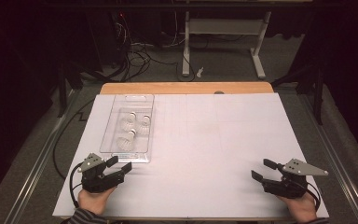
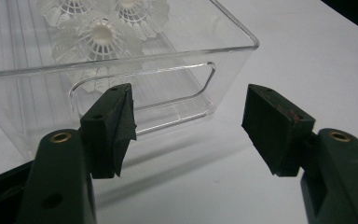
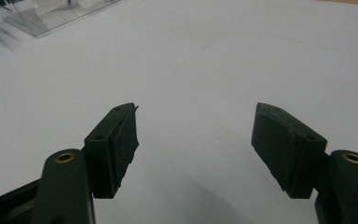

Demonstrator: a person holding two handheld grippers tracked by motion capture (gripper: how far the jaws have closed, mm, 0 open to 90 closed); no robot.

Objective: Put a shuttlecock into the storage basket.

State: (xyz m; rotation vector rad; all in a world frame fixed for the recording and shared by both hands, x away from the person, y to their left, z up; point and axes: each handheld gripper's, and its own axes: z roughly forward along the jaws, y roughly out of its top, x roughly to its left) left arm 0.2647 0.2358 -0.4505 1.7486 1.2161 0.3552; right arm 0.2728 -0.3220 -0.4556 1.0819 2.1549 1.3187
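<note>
Waiting with jaws apart, the left gripper (image 1: 120, 167) sits near the clear box (image 1: 128, 154) holding 3 shuttlecocks (image 1: 129, 122); the right gripper (image 1: 264, 169), also apart, rests far right. Next, I think, reach in.

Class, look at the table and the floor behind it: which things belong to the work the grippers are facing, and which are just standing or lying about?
Belongs to the job:
- clear plastic tray
- three white shuttlecocks inside it
- left gripper, open, nearest the tray
- right gripper, open, over the white table

Just about:
- loose cables on the floor
- white desk frame behind
</note>
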